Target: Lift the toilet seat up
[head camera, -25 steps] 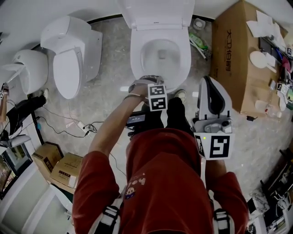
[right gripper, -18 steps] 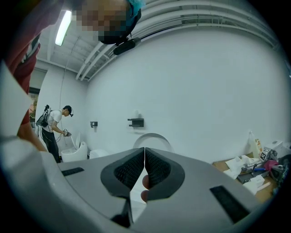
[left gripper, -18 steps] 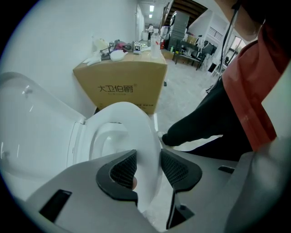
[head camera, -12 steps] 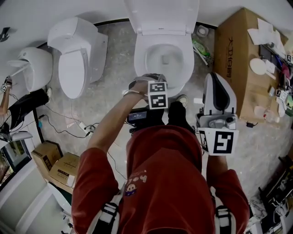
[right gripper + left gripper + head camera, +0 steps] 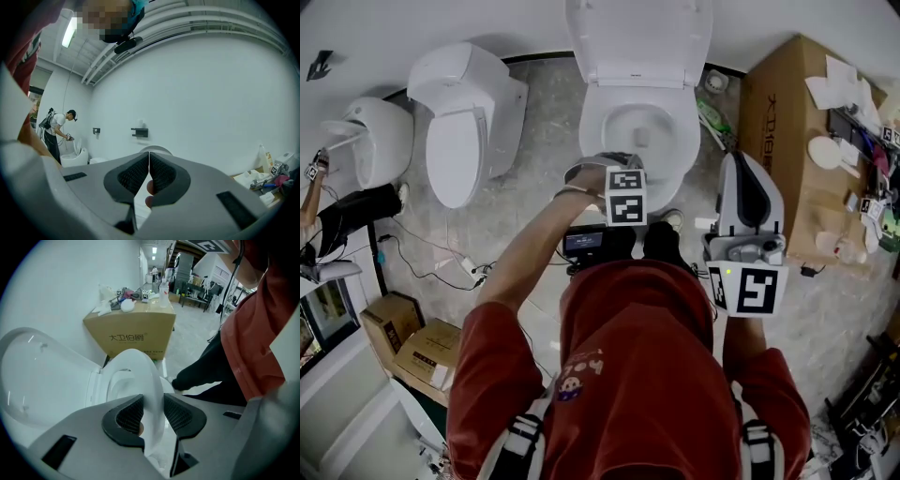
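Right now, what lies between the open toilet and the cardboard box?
In the head view, a green-and-white object and a small round thing lie there on the ground.

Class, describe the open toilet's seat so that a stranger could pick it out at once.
Beside the cardboard box stands a toilet with its lid up. The toilet seat is the white ring over its bowl; the neighbouring toilet is closed.
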{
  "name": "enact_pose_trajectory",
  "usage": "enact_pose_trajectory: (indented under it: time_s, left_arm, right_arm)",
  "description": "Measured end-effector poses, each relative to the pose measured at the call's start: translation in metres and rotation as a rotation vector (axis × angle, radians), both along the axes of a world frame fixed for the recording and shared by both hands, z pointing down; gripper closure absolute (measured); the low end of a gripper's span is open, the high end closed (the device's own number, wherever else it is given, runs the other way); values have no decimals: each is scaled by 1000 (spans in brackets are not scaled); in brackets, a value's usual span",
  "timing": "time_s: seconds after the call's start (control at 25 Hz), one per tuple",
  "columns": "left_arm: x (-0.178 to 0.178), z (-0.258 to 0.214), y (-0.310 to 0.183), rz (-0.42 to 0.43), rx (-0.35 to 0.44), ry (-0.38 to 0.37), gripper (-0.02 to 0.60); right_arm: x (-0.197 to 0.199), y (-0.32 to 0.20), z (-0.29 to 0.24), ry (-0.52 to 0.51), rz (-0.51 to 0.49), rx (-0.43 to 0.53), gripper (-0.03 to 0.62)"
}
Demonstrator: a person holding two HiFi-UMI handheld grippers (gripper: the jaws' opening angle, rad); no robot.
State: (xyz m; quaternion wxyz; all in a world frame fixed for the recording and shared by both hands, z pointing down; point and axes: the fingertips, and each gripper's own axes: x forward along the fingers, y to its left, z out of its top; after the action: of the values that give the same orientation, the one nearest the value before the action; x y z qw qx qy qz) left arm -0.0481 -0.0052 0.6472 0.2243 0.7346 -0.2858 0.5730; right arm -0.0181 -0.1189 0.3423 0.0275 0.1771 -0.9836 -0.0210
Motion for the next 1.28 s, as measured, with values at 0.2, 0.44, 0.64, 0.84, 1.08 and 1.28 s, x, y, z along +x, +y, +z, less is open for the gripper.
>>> enact_pose_trajectory:
  time_s: [0.2,0.44,0.64,0.84,1.08,1.28]
  left_arm:
    - [-10,-16,-10,2,25,-17,446]
    - [-21,-31,-22,1,58,-48,457]
    - [-31,-44,-27,9,83,-82,463]
    - [-36,-51,-32,6,101,-104,466]
    - [-45,-60,-37,7,114,-136,471]
    - [-54,-67,-45,5,128,-164,474]
  right_arm:
    - [-5,-2,-12,-17,-4,25,580]
    - [-4,-7,-23,-40,1,48,580]
    - [0,-4,-32,-55,12,61,580]
    - [8,-5,-36,-67,27,67,580]
    - [18,-5,-40,-75,42,72,580]
    - [23,-7,-42,-81,47,76,580]
